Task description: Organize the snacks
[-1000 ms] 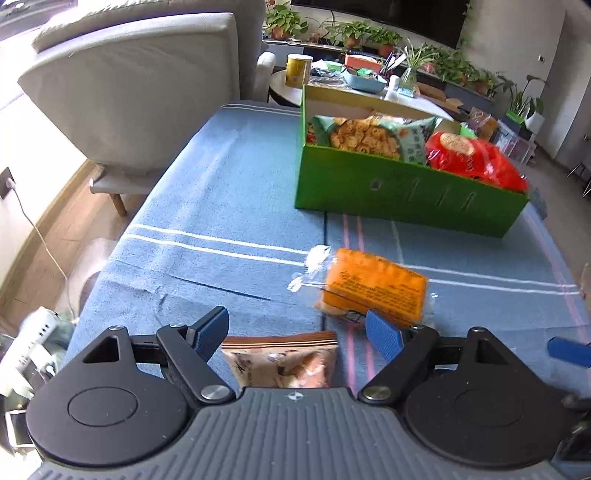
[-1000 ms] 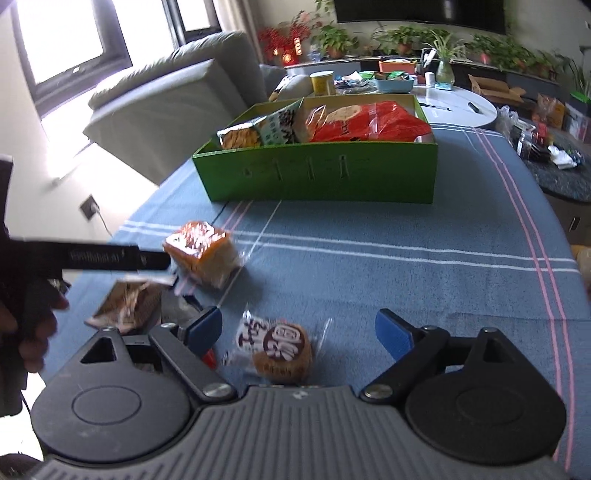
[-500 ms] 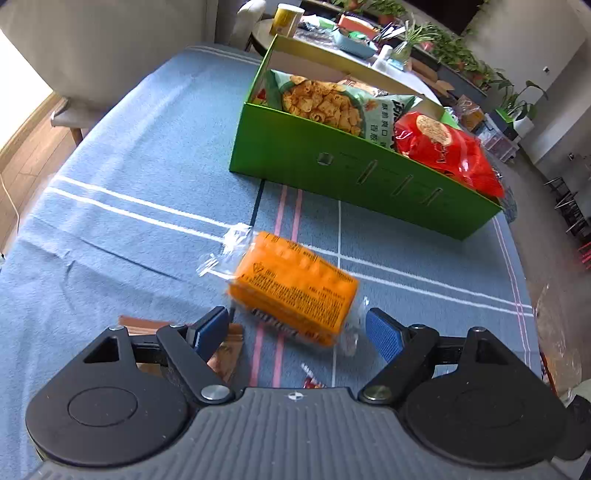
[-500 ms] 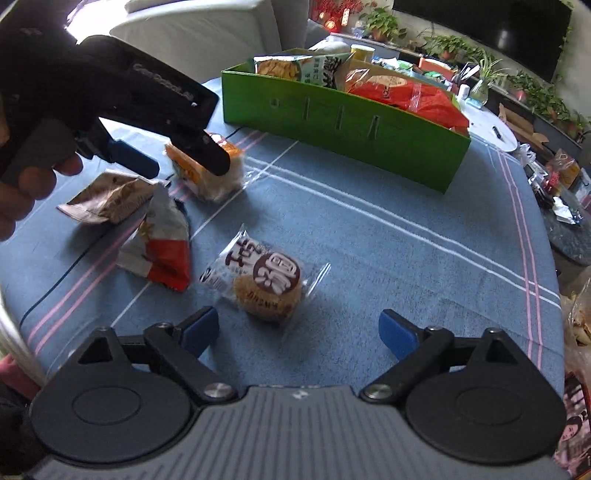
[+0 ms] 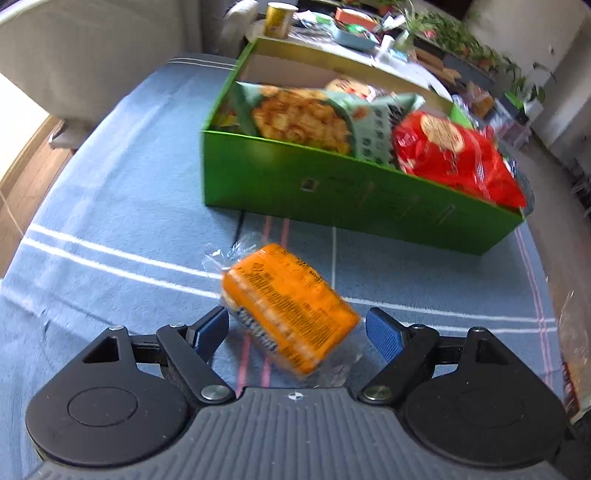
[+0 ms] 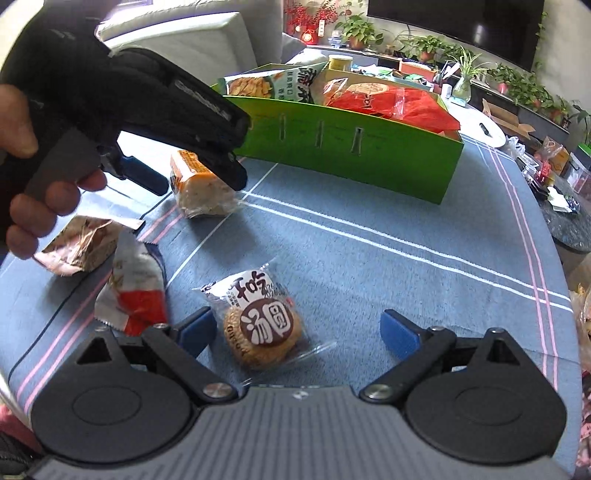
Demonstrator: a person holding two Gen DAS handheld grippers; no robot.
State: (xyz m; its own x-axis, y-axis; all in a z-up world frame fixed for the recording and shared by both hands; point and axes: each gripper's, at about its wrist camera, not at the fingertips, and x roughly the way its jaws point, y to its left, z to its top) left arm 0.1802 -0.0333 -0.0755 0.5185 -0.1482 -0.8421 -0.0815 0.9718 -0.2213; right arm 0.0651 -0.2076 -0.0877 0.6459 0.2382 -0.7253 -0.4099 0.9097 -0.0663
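Observation:
An orange wrapped snack [image 5: 290,308] lies on the blue tablecloth between the open fingers of my left gripper [image 5: 297,332]; it also shows in the right wrist view [image 6: 197,186] under the left gripper [image 6: 195,173]. A round cookie in clear wrap [image 6: 260,326] lies between the open fingers of my right gripper [image 6: 297,332], nearer the left finger. The green box [image 5: 354,194] stands behind, holding a green chip bag [image 5: 314,118] and a red bag [image 5: 454,155]; the box shows in the right wrist view [image 6: 354,147] too.
A red-and-white wrapper [image 6: 135,286] and a brown snack packet [image 6: 79,245] lie left of the cookie. A grey sofa [image 5: 92,55] stands beyond the table's left side. A low table with plants and a cup [image 5: 279,20] is behind the box.
My left gripper has moved forward over the orange snack, which now sits between its fingers. My right gripper has closed in on the cookie. Both stay open.

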